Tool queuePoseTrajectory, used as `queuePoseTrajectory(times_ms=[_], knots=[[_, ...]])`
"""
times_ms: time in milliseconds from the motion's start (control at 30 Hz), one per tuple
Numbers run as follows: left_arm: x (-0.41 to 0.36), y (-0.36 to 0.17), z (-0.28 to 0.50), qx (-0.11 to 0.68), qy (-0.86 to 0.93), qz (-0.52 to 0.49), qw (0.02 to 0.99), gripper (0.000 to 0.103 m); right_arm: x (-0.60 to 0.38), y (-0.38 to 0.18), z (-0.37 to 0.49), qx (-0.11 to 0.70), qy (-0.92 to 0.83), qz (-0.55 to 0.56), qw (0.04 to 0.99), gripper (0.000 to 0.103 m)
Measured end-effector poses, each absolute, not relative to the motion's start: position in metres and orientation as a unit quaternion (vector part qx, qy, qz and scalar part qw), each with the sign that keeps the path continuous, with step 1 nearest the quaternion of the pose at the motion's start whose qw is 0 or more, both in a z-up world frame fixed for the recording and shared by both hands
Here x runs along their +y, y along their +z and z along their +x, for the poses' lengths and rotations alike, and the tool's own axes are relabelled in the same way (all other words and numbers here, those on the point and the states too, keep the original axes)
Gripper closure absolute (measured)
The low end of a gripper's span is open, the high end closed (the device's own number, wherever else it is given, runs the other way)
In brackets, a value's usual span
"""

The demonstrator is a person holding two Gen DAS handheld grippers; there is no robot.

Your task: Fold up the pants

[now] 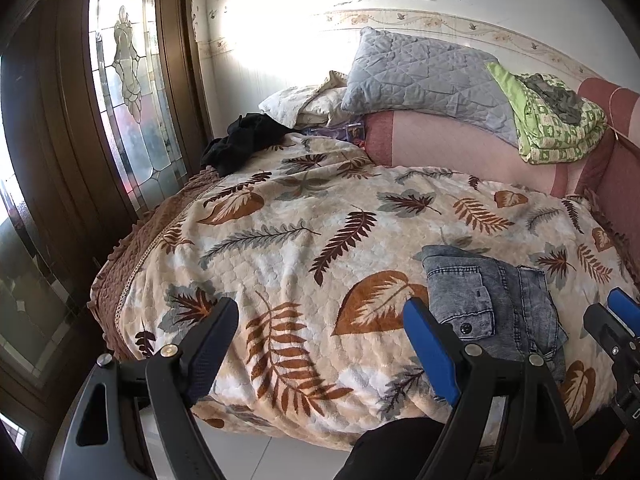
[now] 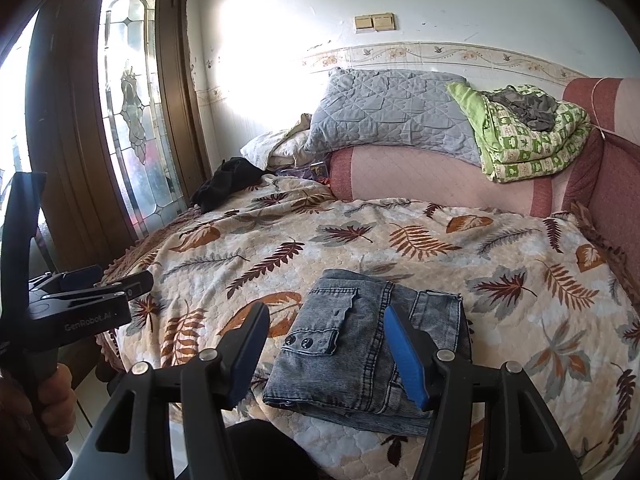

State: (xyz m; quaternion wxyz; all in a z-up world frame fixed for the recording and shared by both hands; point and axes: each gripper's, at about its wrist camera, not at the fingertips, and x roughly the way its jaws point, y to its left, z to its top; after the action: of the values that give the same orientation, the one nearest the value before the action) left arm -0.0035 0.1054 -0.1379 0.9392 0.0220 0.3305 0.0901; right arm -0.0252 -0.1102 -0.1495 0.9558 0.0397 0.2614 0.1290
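While folded pants (image 2: 372,344) lie on blanket (image 2: 400,240) | both tools spread, empty | dark garment (image 2: 224,184), maybe clothing, near pillows (image 2: 384,108)

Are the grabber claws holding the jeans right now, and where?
No. The left gripper and right gripper are both open and empty; the folded jeans lie on the leaf-print blanket.

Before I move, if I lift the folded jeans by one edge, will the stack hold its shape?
Probably not: the folded jeans are soft denim layers, so the far side would likely droop and unfold. The plush leaf blanket likely grips, so pushing may bunch them. Both grippers are open, clear of them.
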Motion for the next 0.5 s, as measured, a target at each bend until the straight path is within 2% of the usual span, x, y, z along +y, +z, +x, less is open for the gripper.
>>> queuePoseTrajectory(times_ms=[500], knots=[[0.1078,-0.1389,-0.0029,0.332,0.091,0.023,0.939,0.018,-0.1085,-0.1519,-0.0242,0.263,0.131,0.04,0.955,0.039]])
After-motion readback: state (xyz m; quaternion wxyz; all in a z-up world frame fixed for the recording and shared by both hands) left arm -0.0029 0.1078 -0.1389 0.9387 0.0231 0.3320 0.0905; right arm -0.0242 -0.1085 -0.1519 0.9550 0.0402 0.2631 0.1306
